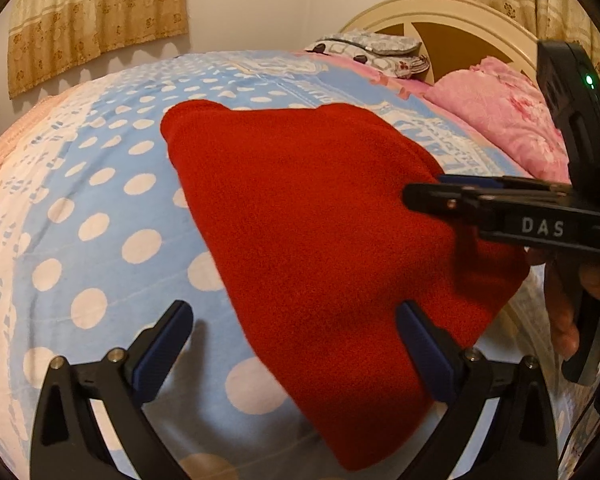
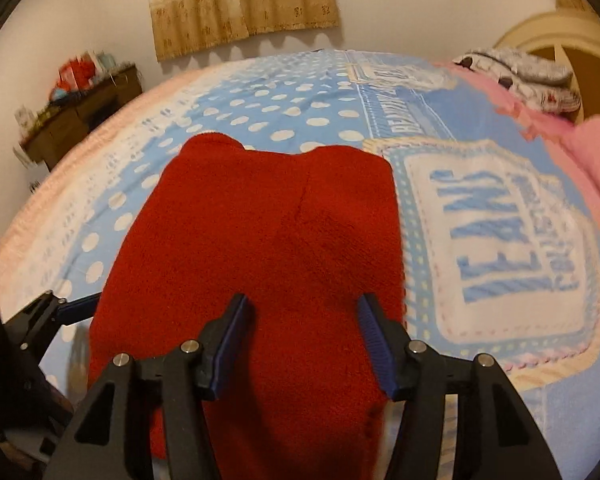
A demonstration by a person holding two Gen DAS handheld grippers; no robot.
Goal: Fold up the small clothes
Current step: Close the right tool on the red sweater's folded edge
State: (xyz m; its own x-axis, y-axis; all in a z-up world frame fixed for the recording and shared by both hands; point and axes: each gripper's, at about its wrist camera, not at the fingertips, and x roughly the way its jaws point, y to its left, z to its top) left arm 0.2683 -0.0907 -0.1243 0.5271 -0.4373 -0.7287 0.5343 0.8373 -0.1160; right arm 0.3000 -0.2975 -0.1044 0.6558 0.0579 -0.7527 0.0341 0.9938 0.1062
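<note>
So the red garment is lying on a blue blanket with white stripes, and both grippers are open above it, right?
Nearly. The blanket has white polka dots, not stripes, as the right wrist view shows. The red garment does lie on it, with the left gripper and right gripper open.

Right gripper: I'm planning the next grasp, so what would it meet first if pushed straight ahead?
Probably the red garment: the open right gripper points along it, jaws spread above the cloth. How high it hovers is unclear.
</note>
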